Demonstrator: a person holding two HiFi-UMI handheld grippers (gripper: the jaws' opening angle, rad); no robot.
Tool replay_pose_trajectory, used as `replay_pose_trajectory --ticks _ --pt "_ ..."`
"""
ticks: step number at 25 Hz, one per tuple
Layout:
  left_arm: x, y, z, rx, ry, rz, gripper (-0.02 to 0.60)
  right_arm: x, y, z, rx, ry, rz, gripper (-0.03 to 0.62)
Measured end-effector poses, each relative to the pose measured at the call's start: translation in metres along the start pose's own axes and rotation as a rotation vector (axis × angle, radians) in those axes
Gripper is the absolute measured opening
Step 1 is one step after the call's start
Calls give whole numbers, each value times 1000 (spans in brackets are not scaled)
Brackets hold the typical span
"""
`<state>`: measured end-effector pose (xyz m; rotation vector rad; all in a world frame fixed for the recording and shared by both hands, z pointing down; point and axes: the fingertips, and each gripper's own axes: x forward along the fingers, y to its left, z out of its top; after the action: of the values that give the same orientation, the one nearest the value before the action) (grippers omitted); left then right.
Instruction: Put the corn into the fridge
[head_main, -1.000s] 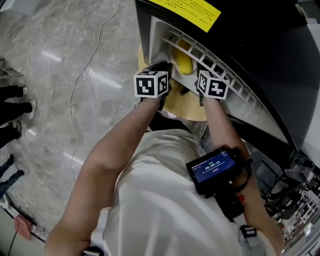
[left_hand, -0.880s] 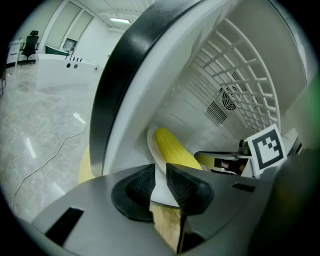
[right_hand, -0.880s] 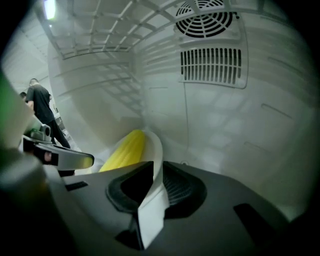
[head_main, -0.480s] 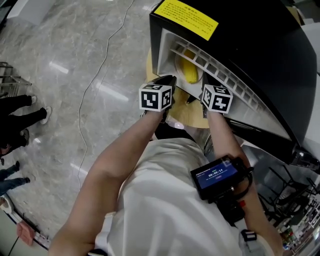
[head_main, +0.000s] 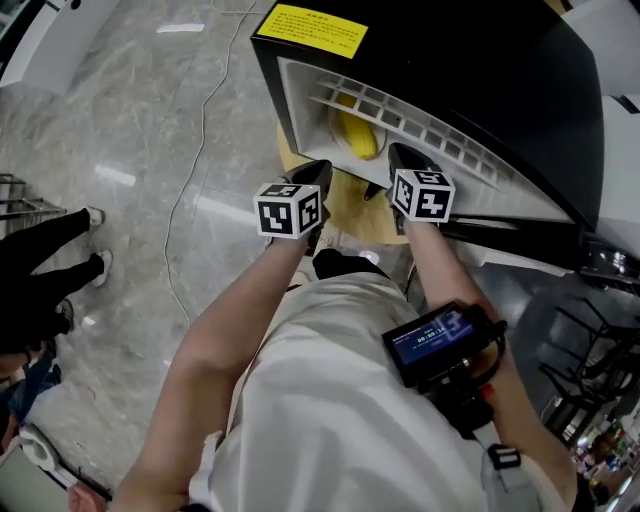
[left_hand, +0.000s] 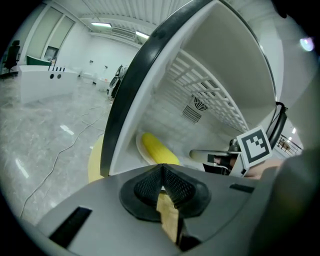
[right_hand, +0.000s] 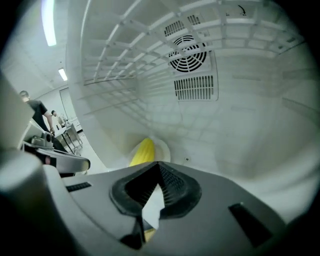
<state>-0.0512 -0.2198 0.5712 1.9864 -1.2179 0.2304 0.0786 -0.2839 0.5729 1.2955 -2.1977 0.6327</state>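
One cob of corn (head_main: 352, 133) lies lengthwise on a pale plate (right_hand: 163, 147) on the floor of the fridge (head_main: 450, 60), under the white wire shelf (head_main: 420, 125) and just inside the open front. In the right gripper view the yellow cob shows directly beyond the jaw tips, with the round fan vent (right_hand: 189, 52) on the back wall above it. Neither tool touches the corn. The left gripper (head_main: 316, 176) hangs outside the black front edge of the cabinet, to the left of the cob and nearer the person; its jaws meet at the tips with nothing between them. The right gripper (head_main: 400, 160) sits at the mouth of the compartment, to the right of the cob, its jaws likewise closed and empty. From the left gripper view the right gripper reaches in from the right, near the plate. The fridge stands on a round tan stool top (head_main: 350, 208). A yellow label (head_main: 310, 30) is fixed to the top of the fridge. A thin cable (head_main: 195, 140) trails across the grey marble floor (head_main: 120, 120).
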Motion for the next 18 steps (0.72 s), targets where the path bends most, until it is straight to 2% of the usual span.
replay_pose_trajectory --ticks 8,15,18 --pt "-37 -4 -2 74 -9 -36 6 -25 19 -1 49 -50 48 6" --pt "-70 2 -9 61 -34 -40 6 -48 40 -3 66 -86 89 6" --pt "-81 -3 -6 88 -62 -54 6 -57 47 -1 62 -103 103 7"
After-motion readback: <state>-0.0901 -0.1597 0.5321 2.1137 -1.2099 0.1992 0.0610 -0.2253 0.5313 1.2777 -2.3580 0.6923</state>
